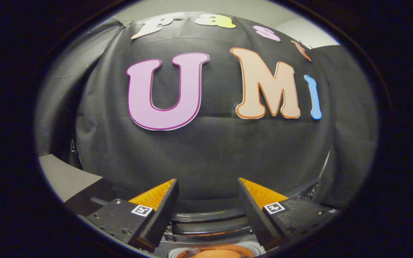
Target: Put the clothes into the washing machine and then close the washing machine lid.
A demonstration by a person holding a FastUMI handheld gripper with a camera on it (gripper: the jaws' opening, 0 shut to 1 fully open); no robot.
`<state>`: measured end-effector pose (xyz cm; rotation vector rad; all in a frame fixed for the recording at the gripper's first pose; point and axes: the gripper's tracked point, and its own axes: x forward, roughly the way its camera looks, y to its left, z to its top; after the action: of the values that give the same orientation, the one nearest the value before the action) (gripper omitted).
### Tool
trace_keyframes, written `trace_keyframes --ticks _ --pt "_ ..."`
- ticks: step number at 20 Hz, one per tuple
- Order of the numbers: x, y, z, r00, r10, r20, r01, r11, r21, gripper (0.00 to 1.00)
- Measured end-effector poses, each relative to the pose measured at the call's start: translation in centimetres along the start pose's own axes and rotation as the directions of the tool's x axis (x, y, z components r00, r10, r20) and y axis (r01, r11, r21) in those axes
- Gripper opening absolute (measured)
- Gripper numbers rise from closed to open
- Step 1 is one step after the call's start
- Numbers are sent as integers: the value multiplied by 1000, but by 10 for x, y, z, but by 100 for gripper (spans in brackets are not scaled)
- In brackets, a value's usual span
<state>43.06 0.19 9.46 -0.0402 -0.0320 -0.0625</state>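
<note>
Your tongs (pixel 208 200) apart, nothing between fingers. Washing machine (pixel 210 224) low, just ahead between them: lid (pixel 210 216) dark, curved, glossy, looks raised. Orange clothes (pixel 215 253) apparently in round drum (soft, light, floppy). Lid likely stiff, smooth, slippery; push on rim edge.
</note>
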Motion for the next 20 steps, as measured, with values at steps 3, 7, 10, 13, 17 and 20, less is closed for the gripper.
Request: trace_keyframes --ticks 3,7,10,13,17,20 --pt "-9 -1 -1 1000 -4 8 4 1000 2 97" --pt "-21 -3 -5 1000 -4 6 4 1000 1 97" --pt "-29 -5 -8 1000 -7 10 7 1000 2 97" --pt "-36 -6 -10 1000 -2 14 2 1000 3 97" --pt "-42 -6 -11 999 13 32 -13 1000 9 98" --pt "-45 -7 -13 999 16 33 -16 1000 5 98"
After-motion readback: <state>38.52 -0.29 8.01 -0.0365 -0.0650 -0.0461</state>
